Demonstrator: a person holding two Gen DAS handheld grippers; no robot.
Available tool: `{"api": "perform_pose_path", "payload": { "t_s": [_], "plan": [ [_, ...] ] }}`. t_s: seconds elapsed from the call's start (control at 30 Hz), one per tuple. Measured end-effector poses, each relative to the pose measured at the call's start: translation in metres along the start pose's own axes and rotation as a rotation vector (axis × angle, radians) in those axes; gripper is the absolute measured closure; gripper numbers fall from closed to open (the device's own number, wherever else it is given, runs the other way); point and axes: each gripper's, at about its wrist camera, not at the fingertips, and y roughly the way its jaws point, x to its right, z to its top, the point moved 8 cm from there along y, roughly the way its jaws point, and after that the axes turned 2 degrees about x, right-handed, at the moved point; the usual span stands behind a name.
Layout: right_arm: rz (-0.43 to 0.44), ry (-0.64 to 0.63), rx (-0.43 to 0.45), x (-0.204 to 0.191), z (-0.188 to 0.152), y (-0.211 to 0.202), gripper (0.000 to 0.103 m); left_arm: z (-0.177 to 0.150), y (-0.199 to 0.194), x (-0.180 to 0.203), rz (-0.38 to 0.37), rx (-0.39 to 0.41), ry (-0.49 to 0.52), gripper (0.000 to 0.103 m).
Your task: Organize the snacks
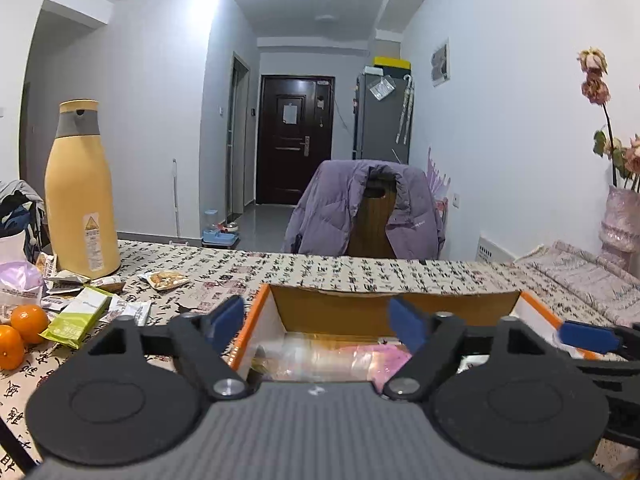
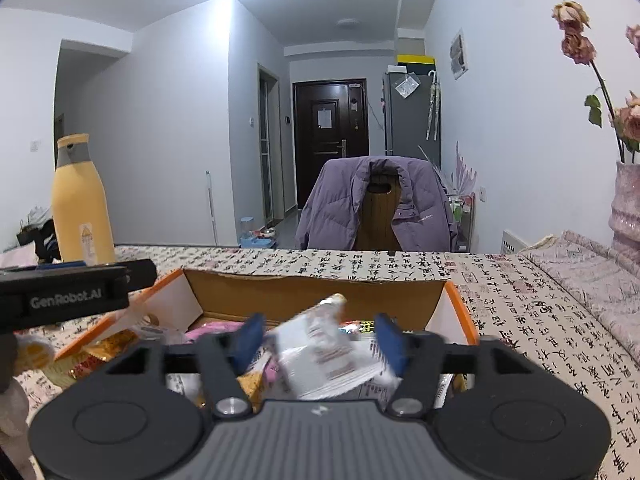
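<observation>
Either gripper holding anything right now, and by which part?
No. Left gripper stands open over the box; a blurred white packet lies between the open right gripper fingers, unpinched.

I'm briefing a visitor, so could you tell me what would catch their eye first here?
Probably the open cardboard box of snacks on the calligraphy-print tablecloth, with a white packet blurred between the open right gripper. Then the tall yellow flask standing at the far left.

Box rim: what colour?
Orange along the top edges of the box, brown cardboard inside. Clearest in the right wrist view.
</observation>
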Motion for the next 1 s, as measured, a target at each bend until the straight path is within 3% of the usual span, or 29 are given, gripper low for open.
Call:
{"api": "perform_pose_path", "payload": {
  "t_s": [0.03, 0.2, 0.63, 1.0],
  "plan": [
    [-0.003, 0.004, 0.006, 0.002, 0.001, -0.001, 0.018, 0.001, -0.001, -0.003, 0.010, 0.009, -0.013, 0.003],
    [-0.012, 0.010, 0.021, 0.003, 0.002, -0.002, 0.000, 0.005, -0.004, -0.012, 0.012, 0.031, -0.064, 0.000],
    [-0.009, 0.019, 0.009, 0.005, 0.008, 0.001, 0.000, 0.012, 0.001, -0.019, -0.026, -0.027, -0.190, 0.000],
    [-0.009, 0.004, 0.040, 0.001, 0.023, -0.064, 0.000, 0.020, -0.065, -0.026, -0.022, -0.016, -0.157, 0.000]
  ]
}}
